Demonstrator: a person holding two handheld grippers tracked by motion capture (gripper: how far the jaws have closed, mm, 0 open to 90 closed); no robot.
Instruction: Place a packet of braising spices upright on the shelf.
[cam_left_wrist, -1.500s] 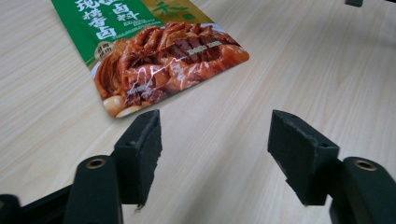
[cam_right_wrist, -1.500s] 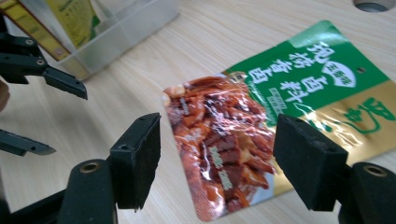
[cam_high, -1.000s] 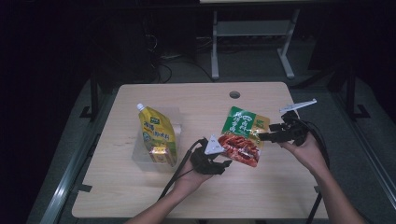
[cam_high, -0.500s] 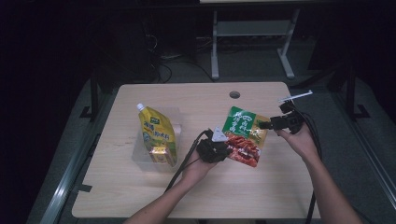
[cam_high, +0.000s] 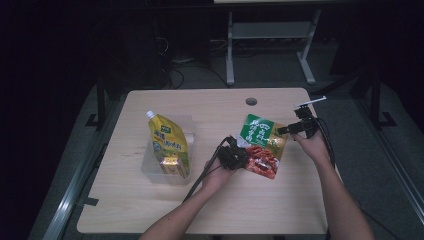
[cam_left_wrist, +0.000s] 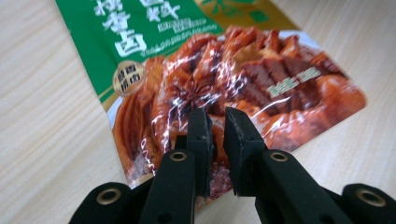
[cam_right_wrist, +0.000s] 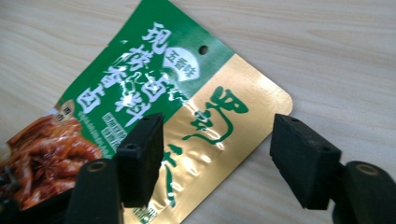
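A snack packet (cam_high: 262, 142), green and gold on top with a red food picture below, lies flat on the wooden table (cam_high: 280, 205). My left gripper (cam_high: 239, 159) is at its lower left edge. In the left gripper view its jaws (cam_left_wrist: 218, 116) have just been closing and stand a narrow gap apart, tips over the packet's (cam_left_wrist: 243, 60) red part. My right gripper (cam_high: 285, 130) is at the packet's upper right corner. In the right gripper view it (cam_right_wrist: 217, 135) is wide open and has just been closing a little, with the gold corner of the packet (cam_right_wrist: 210, 126) between the jaws, untouched.
A yellow spouted pouch (cam_high: 167, 145) stands in a clear plastic box (cam_high: 149, 169) on the table's left half. A cable hole (cam_high: 251, 101) sits near the far edge. Cables trail from both grippers. Beyond the table are a dark floor and a metal stand (cam_high: 270, 35).
Both hands have moved in onto the packet, the left to its lower edge and the right down to its upper right corner. The left jaws have narrowed.
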